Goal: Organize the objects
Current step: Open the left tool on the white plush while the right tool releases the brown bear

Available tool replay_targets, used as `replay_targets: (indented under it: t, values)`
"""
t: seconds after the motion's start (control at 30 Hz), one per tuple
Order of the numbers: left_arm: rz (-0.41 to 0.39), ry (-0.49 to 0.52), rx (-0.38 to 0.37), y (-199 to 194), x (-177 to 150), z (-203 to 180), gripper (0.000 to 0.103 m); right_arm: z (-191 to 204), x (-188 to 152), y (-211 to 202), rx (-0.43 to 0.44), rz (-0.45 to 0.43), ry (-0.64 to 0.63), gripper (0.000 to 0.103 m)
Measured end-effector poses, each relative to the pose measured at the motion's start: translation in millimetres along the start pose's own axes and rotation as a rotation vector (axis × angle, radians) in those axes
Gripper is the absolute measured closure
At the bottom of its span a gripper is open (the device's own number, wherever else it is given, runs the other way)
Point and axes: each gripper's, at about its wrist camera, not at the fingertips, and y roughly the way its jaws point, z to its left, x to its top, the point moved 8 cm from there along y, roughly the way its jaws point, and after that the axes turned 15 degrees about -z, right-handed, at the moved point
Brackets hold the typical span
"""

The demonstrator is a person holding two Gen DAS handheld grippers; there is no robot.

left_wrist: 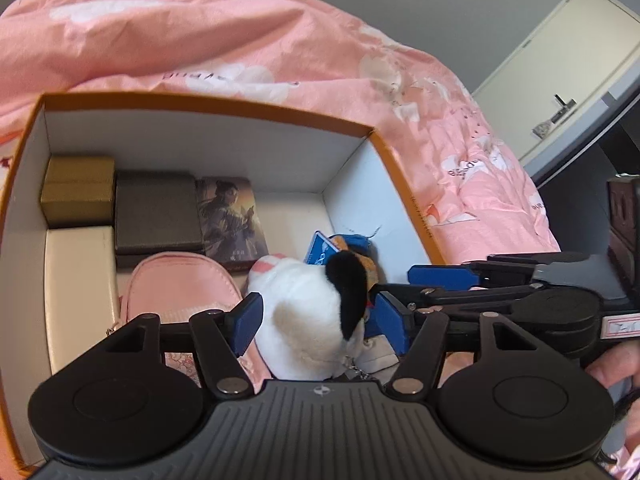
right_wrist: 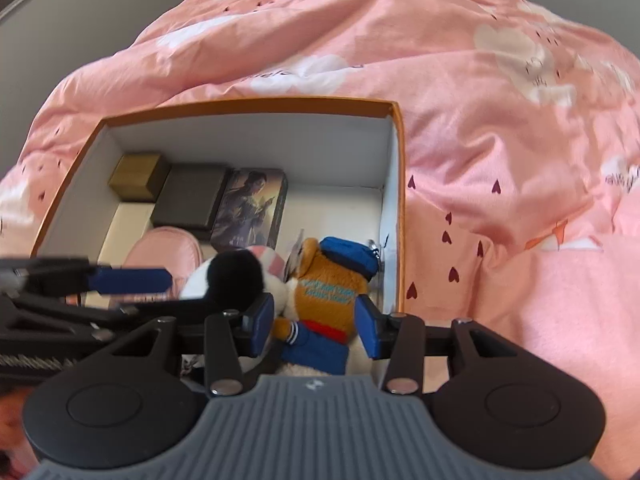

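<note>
An orange-rimmed white box [left_wrist: 208,101] lies on a pink duvet and also shows in the right wrist view [right_wrist: 256,105]. My left gripper [left_wrist: 316,318] is around a white and black plush toy [left_wrist: 308,312] inside the box, pads against its sides. My right gripper [right_wrist: 316,326] is around a brown plush bear [right_wrist: 328,292] in blue cap and jacket, beside the box's right wall. The bear partly shows in the left wrist view [left_wrist: 352,246] behind the white plush. The white plush [right_wrist: 236,272] sits left of the bear.
In the box lie a gold box [left_wrist: 76,190], a dark grey box [left_wrist: 158,214], a picture tin [left_wrist: 230,218], a cream box [left_wrist: 78,288] and a pink pouch [left_wrist: 180,284]. The pink duvet [right_wrist: 500,140] surrounds the box. A white cabinet door [left_wrist: 560,68] stands at right.
</note>
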Motion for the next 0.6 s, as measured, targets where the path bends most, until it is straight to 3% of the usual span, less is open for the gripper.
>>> replay_targets:
  t: [0.03,0.07,0.1,0.2,0.33,0.43,0.6]
  values:
    - [-0.005,0.011,-0.005,-3,2,-2,0.037,2,0,-2,0.004,-0.002,-0.02,0.06]
    - [-0.009,0.024,-0.007,-6,4,-3,0.048,4,-1,-3,0.008,-0.006,-0.034,0.067]
    - [-0.008,0.037,-0.006,-7,5,-5,0.058,5,-2,-5,0.012,-0.008,-0.046,0.069]
    - [0.023,0.064,0.001,-3,6,-5,0.072,7,-2,-8,0.013,-0.013,-0.069,0.07]
    - [0.081,0.056,0.052,10,-3,5,0.08,7,0,-11,0.003,-0.018,-0.093,0.071]
    - [0.11,0.005,0.038,14,-11,13,0.08,7,-1,-12,0.008,-0.013,-0.103,0.075]
    - [0.156,0.003,0.064,21,-26,19,0.08,10,-6,-10,0.032,0.01,-0.107,0.075]
